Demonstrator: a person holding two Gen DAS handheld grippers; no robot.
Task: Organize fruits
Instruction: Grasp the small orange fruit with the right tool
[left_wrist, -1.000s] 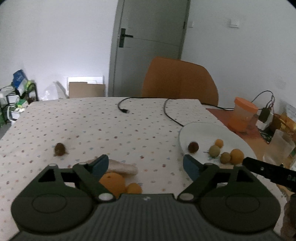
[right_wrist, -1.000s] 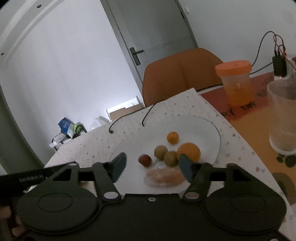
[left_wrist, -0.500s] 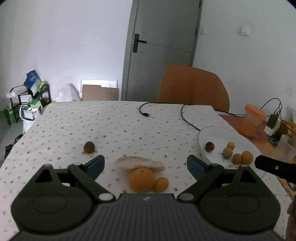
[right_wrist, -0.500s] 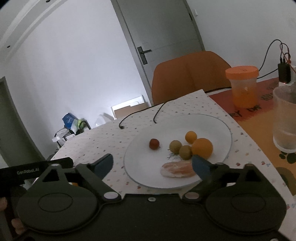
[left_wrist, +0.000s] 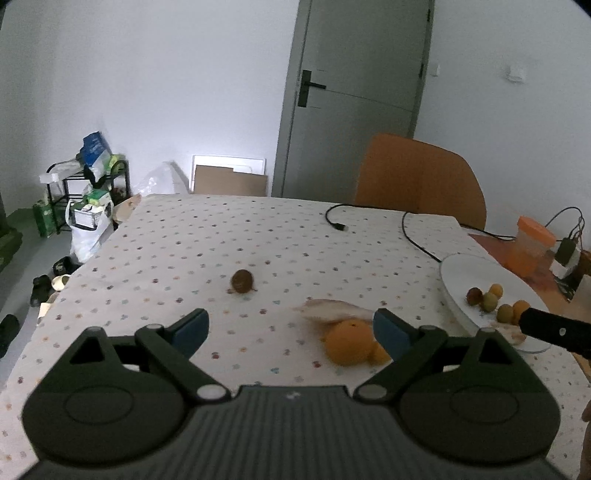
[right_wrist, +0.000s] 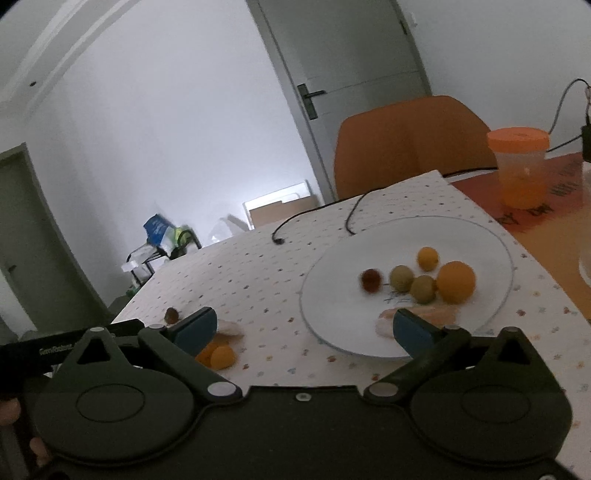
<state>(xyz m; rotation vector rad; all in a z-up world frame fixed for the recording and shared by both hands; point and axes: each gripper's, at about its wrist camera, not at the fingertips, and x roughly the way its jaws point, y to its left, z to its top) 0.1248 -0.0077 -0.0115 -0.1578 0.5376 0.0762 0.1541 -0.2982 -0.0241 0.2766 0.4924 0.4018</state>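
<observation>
Large orange (left_wrist: 348, 347), small one touching it, on dotted cloth left of the plate (right_wrist: 491, 243). My left gripper (left_wrist: 291, 329) and right gripper (right_wrist: 302, 326) both hover wide open, empty.

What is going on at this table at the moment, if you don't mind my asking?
A person holding a gripper in each hand is sorting fruit onto a white plate. Both the left gripper and the right gripper are open and hold nothing. The plate already carries a large orange, two green fruits, a small orange one, a red one and a pale piece. A big orange, a smaller one, a pale piece and a brown fruit lie on the tablecloth.
</observation>
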